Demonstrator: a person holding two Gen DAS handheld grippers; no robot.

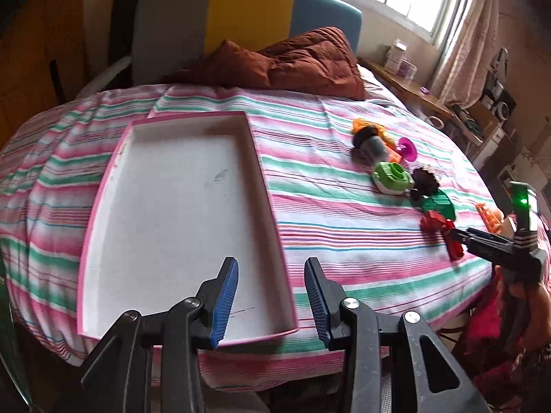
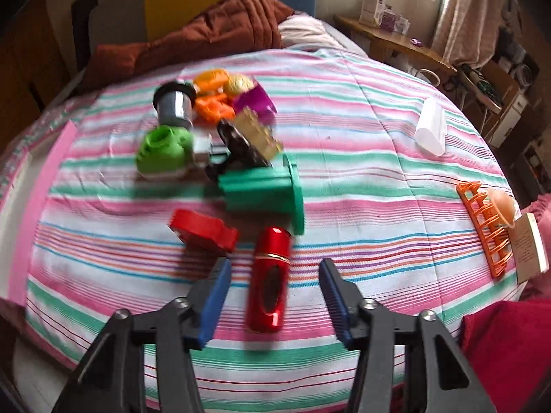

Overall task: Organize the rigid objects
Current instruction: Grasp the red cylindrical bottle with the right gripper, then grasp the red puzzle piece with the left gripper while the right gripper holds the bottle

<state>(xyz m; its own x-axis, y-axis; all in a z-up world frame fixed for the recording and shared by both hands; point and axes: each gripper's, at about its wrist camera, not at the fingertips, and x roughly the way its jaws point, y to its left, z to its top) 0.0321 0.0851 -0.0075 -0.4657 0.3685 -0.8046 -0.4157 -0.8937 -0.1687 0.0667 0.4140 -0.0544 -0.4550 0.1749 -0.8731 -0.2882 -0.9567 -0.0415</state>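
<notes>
Red bottle between right tool pads

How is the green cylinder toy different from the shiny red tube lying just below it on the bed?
The green cylinder is matte, thick and has a wide flange at one end; the red tube is glossy, slim, with a gold band and a dark window. The green one lies across the view, the red one points toward the camera. Both lie on their sides on the striped bedspread.

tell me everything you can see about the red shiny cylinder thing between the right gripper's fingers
The red cylinder looks like glossy metal, with a thin gold band near its middle and a dark oval window in its lower half. It lies on its side on the striped bedspread, lengthwise between the fingers of the right gripper, whose pads stand clear of it. A red block lies close by, apart from it.
</notes>
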